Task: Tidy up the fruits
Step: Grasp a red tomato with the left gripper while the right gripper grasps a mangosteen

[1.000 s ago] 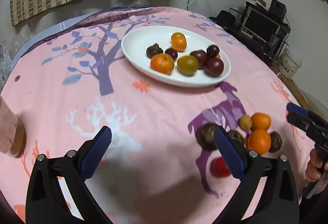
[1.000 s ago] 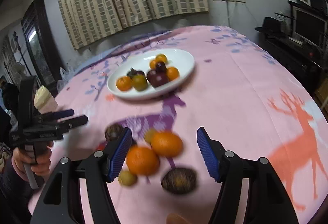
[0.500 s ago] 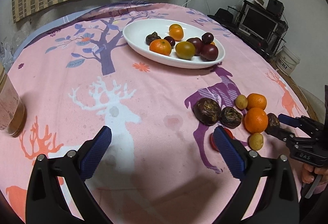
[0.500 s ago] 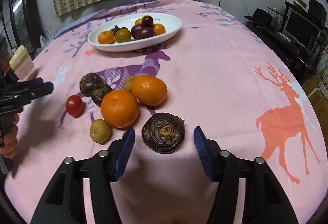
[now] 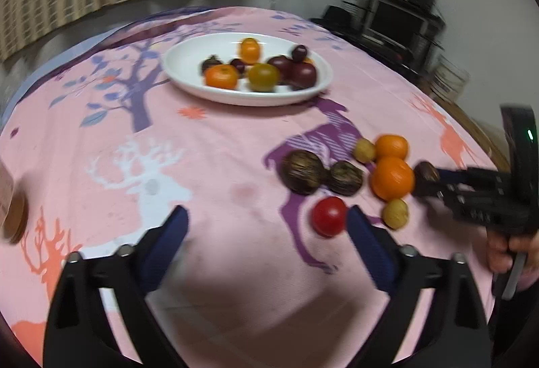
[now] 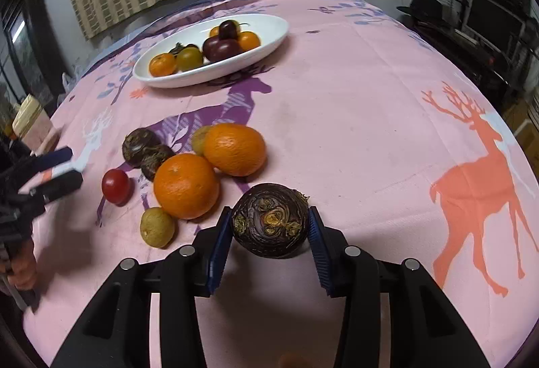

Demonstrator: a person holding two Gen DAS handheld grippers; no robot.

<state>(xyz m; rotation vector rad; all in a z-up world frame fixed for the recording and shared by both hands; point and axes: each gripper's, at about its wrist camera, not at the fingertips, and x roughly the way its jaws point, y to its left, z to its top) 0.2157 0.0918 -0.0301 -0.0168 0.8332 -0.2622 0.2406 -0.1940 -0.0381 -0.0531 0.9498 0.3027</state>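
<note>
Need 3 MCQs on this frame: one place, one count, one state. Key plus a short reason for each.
1. Where is the red tomato?
A. on the white plate
B. on the cloth, left of the oranges
C. in the left gripper

2. How many oranges lie loose on the cloth beside the tomato?
A. two
B. four
C. none

3. What is the right gripper doing?
A. hanging open over the plate
B. shut on nothing
C. shut on the dark round fruit

Key: 1 B, it sits on the pink tablecloth, off the white plate. 2 A, orange and orange. 3 C, both pads press the dark round fruit.
</note>
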